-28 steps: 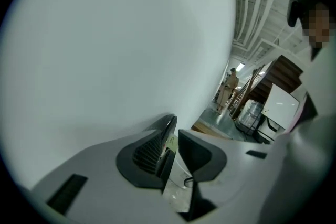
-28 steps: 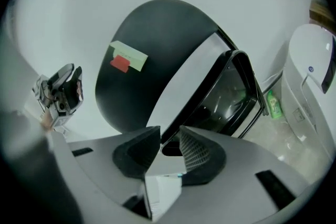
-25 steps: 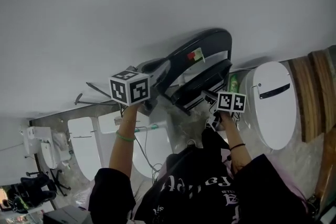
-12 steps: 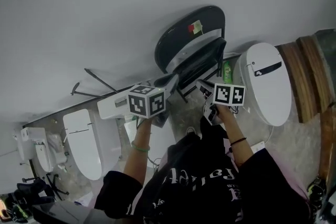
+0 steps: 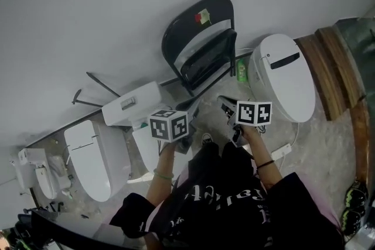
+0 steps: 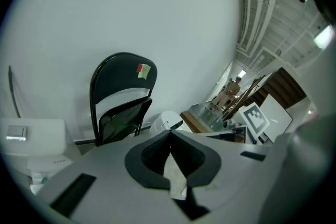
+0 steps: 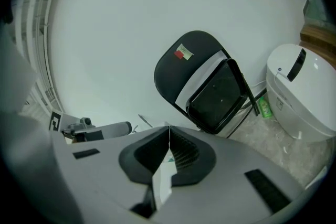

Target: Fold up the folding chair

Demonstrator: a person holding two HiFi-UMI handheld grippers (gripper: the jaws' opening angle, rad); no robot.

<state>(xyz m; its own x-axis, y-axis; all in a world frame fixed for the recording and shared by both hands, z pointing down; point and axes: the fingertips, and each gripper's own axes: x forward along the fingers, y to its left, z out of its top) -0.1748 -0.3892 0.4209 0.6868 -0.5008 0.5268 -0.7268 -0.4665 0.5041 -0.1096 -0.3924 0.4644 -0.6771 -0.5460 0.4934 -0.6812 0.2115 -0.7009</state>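
Glossy black folding chair (image 5: 208,60), rounded back, seat upright.

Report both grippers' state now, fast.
Left gripper: shut, jaws together, nothing between them.
Right gripper: shut, jaws just closed together, nothing between them.

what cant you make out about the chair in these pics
Feet of the folding chair: covered by the left gripper body in the left gripper view, and by the right gripper body in the right gripper view.
Print on the sticker: too small in every view.
Label of the green bottle: too small, head view.
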